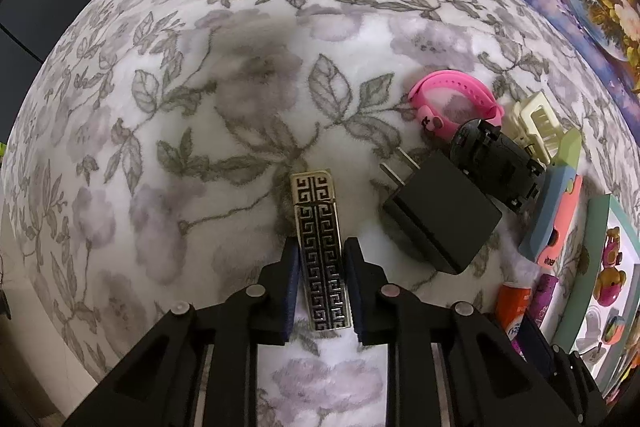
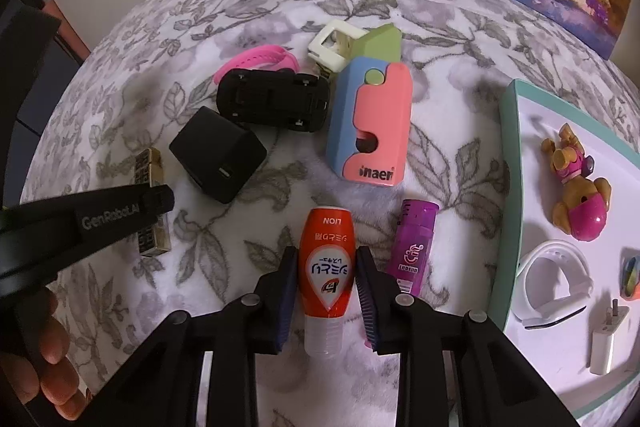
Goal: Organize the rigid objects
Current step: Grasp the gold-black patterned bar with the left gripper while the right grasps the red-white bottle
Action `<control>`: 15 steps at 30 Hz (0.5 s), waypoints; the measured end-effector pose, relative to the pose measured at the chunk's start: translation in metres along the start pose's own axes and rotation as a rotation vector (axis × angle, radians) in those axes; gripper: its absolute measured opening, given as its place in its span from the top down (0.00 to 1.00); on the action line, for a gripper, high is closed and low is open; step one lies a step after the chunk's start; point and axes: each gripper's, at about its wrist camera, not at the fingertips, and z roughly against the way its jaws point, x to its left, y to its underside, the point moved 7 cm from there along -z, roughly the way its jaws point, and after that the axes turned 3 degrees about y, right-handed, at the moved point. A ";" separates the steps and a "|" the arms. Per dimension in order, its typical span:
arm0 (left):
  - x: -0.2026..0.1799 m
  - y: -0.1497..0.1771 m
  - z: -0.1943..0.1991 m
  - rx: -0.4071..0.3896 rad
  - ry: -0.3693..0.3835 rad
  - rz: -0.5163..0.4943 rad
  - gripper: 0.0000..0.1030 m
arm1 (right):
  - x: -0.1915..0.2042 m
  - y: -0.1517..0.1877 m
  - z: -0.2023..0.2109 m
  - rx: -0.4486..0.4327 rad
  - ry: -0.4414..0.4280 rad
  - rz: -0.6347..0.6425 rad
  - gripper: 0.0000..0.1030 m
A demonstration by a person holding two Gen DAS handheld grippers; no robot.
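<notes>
A gold lighter [image 1: 318, 211] with a black key pattern lies on the floral cloth, and my left gripper [image 1: 322, 247] is shut on its near half, a pad against each long side. The right wrist view shows the same lighter [image 2: 149, 167] at the left, under a left finger [image 2: 156, 199]. An orange bottle [image 2: 329, 227] with a clear cap lies cap towards me. My right gripper [image 2: 326, 255] is shut on it, pads against both sides of its body.
Beyond the bottle lie a black charger [image 2: 218, 155], a black toy car [image 2: 272, 99], a pink band [image 2: 256, 61], a cream clip [image 2: 332, 47], a pink-and-blue block [image 2: 370, 123] and a purple tube [image 2: 412, 247]. A teal-rimmed tray [image 2: 510, 187] at right holds small toys. A hand [image 2: 52, 367] shows at lower left.
</notes>
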 end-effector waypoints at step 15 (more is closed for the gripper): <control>0.008 -0.007 0.043 -0.099 0.028 0.012 0.80 | -0.012 -0.010 0.035 -0.052 -0.072 -0.066 0.71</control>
